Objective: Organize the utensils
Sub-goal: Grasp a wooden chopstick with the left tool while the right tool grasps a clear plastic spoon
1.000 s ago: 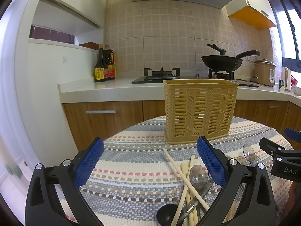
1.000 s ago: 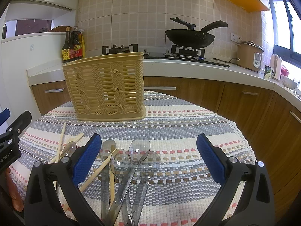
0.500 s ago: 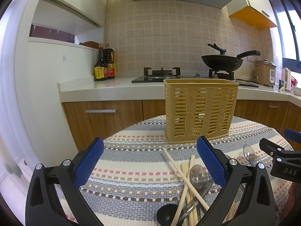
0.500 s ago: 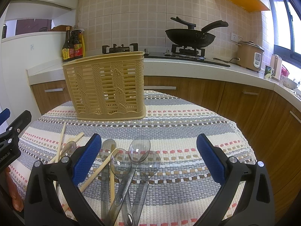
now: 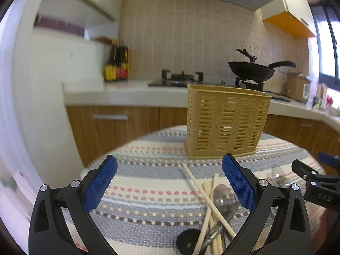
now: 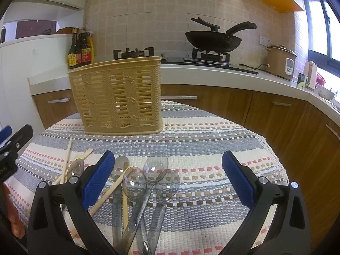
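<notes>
A tan slotted utensil basket [image 5: 226, 123] stands upright at the far side of the round table; it also shows in the right wrist view [image 6: 116, 95]. Wooden chopsticks [image 5: 204, 191], a clear spoon [image 5: 223, 195] and a black spoon [image 5: 188, 241] lie in a pile in front of my left gripper [image 5: 170, 182], which is open and empty above the cloth. Several clear plastic spoons [image 6: 154, 167] and chopsticks [image 6: 68, 155] lie under my right gripper [image 6: 166, 172], open and empty.
The table wears a striped woven cloth [image 6: 212, 148]. Behind it runs a kitchen counter [image 6: 233, 72] with a gas stove, a black wok [image 6: 212, 39], sauce bottles [image 6: 81, 52] and a rice cooker [image 6: 280, 61]. The other gripper shows at each view's edge [image 5: 314, 182].
The left wrist view has shifted and blurred: the left gripper has moved slightly, tilting so the basket sits a little right. The right gripper and utensils have not moved.
</notes>
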